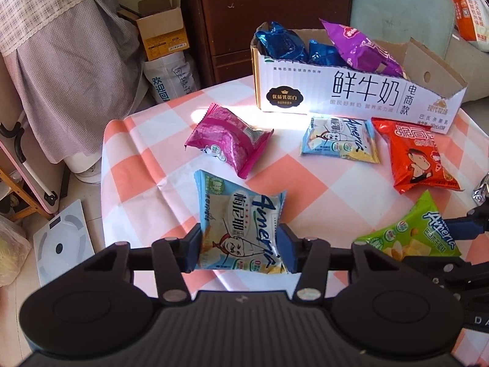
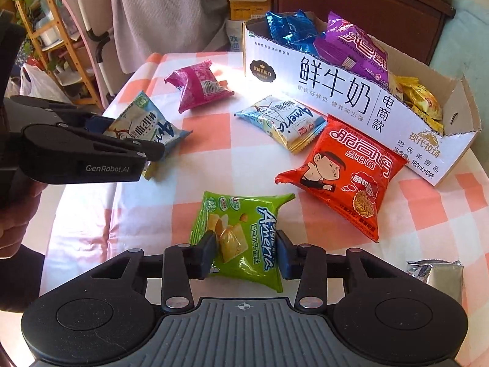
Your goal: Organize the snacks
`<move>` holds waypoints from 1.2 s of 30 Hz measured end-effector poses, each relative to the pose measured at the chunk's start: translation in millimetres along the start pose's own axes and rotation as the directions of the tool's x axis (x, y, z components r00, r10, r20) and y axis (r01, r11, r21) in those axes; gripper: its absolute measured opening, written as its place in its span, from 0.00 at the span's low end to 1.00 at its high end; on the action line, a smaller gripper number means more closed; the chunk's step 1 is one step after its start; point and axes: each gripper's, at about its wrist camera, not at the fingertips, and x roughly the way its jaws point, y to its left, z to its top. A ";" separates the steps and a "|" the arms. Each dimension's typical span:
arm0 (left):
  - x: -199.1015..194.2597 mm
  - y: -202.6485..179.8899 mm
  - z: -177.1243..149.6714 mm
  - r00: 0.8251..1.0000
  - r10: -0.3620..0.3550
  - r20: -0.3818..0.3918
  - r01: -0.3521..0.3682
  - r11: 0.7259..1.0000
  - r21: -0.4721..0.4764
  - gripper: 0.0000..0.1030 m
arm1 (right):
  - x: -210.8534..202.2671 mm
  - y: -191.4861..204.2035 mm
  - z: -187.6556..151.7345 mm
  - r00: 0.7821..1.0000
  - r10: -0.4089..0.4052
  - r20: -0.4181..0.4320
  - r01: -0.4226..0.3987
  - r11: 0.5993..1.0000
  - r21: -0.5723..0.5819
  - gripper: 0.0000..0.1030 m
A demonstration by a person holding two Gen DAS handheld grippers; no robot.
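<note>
My left gripper [image 1: 241, 250] is shut on a light blue chip bag [image 1: 238, 214], its pads pressing both sides. The right wrist view shows that bag [image 2: 146, 125] tilted up off the cloth. My right gripper [image 2: 246, 253] is shut on a green chip bag [image 2: 241, 223] near the table's front. Loose on the cloth lie a magenta bag [image 1: 227, 140], a second light blue bag [image 1: 339, 139] and a red noodle bag [image 2: 345, 177]. Behind them a white milk carton box [image 2: 336, 98] holds blue, purple and yellow packs.
The round table [image 1: 159, 165] wears an orange-and-white checked cloth. A silver packet [image 2: 437, 275] lies at the front right. A dark wooden cabinet [image 1: 259, 6] stands behind, and a scale [image 1: 61, 241] lies on the floor. A person's hand [image 2: 15, 226] grips the left tool.
</note>
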 end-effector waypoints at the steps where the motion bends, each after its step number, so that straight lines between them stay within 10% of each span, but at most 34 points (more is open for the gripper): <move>1: -0.5 -0.4 -0.1 1.000 0.000 0.002 0.000 1.000 0.003 0.47 | -0.7 -1.1 1.3 1.000 0.003 0.000 -0.003 1.000 0.004 0.31; 16: -9.5 5.6 8.2 0.998 -0.068 -0.017 0.067 0.995 -0.072 0.27 | -6.4 -1.7 6.5 0.995 0.100 -0.029 -0.098 0.994 0.040 0.22; 25: -3.9 14.0 8.2 0.997 -0.064 -0.047 0.058 0.991 -0.118 0.34 | -18.2 -0.3 7.1 0.986 0.167 -0.025 -0.169 0.966 -0.194 0.51; 29: -2.0 15.6 8.8 0.997 -0.050 -0.054 0.043 0.991 -0.128 0.40 | -20.6 5.7 8.4 0.972 0.234 -0.006 -0.220 0.903 -0.369 0.70; 36: 4.9 26.3 9.3 0.996 -0.027 -0.081 0.012 0.985 -0.172 0.48 | -0.5 36.5 -1.1 0.955 0.276 -0.112 -0.289 0.771 -0.567 0.76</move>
